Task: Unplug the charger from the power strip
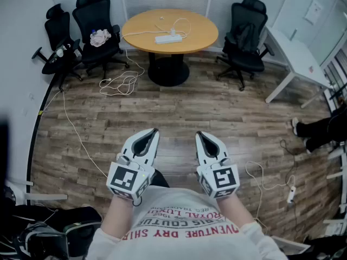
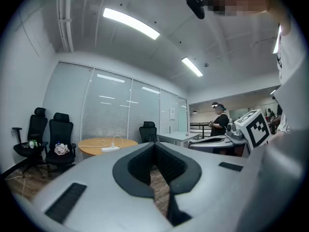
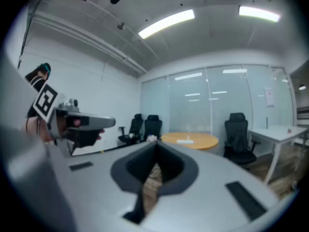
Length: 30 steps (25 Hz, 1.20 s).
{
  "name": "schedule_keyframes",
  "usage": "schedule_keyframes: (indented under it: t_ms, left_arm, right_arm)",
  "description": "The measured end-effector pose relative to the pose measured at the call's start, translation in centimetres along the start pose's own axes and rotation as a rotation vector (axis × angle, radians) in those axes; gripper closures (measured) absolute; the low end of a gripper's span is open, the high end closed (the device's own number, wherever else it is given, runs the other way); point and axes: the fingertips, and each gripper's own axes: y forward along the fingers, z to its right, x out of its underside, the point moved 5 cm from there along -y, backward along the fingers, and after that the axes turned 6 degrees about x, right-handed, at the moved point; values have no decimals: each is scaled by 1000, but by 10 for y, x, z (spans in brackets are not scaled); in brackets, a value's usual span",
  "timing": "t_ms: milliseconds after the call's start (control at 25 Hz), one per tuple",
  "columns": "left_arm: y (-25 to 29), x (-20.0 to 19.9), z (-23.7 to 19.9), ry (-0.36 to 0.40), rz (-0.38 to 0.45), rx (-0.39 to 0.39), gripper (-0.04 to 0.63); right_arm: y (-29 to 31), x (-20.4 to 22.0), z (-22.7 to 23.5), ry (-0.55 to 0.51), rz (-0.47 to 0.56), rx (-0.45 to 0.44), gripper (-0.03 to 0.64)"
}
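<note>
A white power strip [image 1: 168, 38] lies on the round wooden table [image 1: 142, 23] across the room, with a small white charger [image 1: 173, 32] plugged into it and white cable looping around it. The strip [image 2: 110, 149] looks tiny and far off in the left gripper view, and the strip [image 3: 185, 141] is just as small in the right gripper view. My left gripper [image 1: 155, 130] and right gripper [image 1: 199, 135] are held side by side close to my chest, pointing toward the table. Both are shut with nothing between the tips, and both are far from the strip.
Black office chairs [image 1: 97, 26] stand left of the table, another chair [image 1: 245, 28] on its right. A coil of white cable [image 1: 120, 83] lies on the wood floor. A white desk [image 1: 297, 53] is at the right, with more cable [image 1: 267, 183] and a person's shoe [image 1: 301, 128] nearby.
</note>
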Motion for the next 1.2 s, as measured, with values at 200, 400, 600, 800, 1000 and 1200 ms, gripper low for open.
schedule_keyframes:
  t_ms: [200,400,600,800,1000,1200]
  left_arm:
    - [4,2,1,-5,-2,3,561]
    - [9,7,2,-14,-16,13,561]
    - [18,12,5,-28,-35,21,561]
    - [29,21,7,-43,-59,35,561]
    - [52,32,1,-49,-80,46,561]
    - [78,45,-26,-55,-101,51,561]
  right_arm:
    - [-1,2,4,10,-5,5,589]
    - [0,10,7,33,-23,4,589]
    - [-2,15,19,82,-30,27,589]
    - [-2,25,31,116,-49,45,589]
    - [13,39,50,138,-68,62,588]
    - [48,53,66,156,-109,84,588]
